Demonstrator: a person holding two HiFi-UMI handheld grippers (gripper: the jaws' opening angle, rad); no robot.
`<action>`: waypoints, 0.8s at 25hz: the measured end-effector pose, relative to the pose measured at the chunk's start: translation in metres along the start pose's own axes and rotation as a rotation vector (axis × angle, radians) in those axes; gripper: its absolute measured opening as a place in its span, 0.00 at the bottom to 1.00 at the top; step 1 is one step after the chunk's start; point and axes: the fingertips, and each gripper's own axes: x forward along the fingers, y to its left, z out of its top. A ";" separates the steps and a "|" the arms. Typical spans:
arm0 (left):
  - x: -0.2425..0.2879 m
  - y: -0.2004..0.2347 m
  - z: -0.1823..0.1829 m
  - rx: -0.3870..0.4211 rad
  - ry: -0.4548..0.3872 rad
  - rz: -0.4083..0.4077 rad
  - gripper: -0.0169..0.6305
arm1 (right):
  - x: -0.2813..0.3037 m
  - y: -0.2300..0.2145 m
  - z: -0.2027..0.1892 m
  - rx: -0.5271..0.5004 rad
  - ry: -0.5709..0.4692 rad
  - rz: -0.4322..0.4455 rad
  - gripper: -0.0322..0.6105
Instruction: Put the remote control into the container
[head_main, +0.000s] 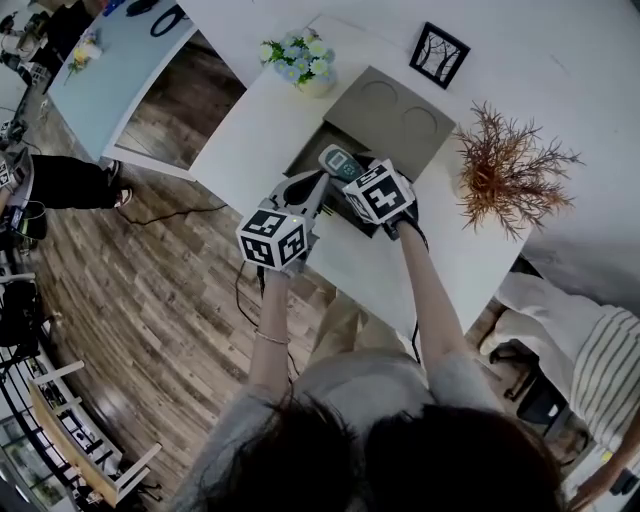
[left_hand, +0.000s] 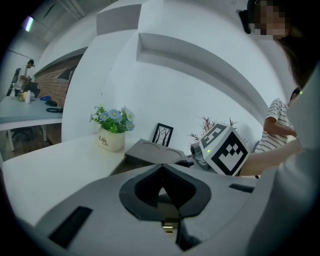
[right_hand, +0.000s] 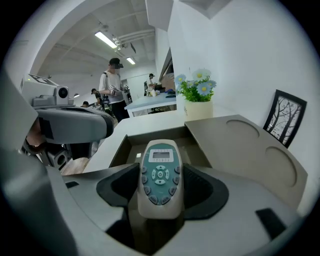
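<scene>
One remote control (right_hand: 160, 175) in right gripper (right_hand: 161, 186), over open container (right_hand: 120, 150).

Head view: above the person, steeply down; table (head_main: 250, 150) near, container (head_main: 322, 140) at 12 o'clock.
Left gripper view: low over the table, facing flowerpot (left_hand: 111, 141) at 10 o'clock, frame (left_hand: 162, 135) at centre.
Right gripper view: close on the container, spanning 12 to 3 o'clock.
Shared by all three: container, flowerpot, frame.
</scene>
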 end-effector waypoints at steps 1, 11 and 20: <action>0.000 0.001 0.000 -0.001 0.000 0.001 0.03 | 0.001 0.000 -0.001 -0.005 0.014 -0.001 0.47; -0.002 0.006 -0.001 -0.010 0.001 0.004 0.03 | 0.011 0.000 -0.013 -0.054 0.115 -0.024 0.47; -0.004 0.009 0.000 -0.014 -0.002 0.006 0.03 | 0.013 0.002 -0.016 -0.063 0.145 -0.017 0.47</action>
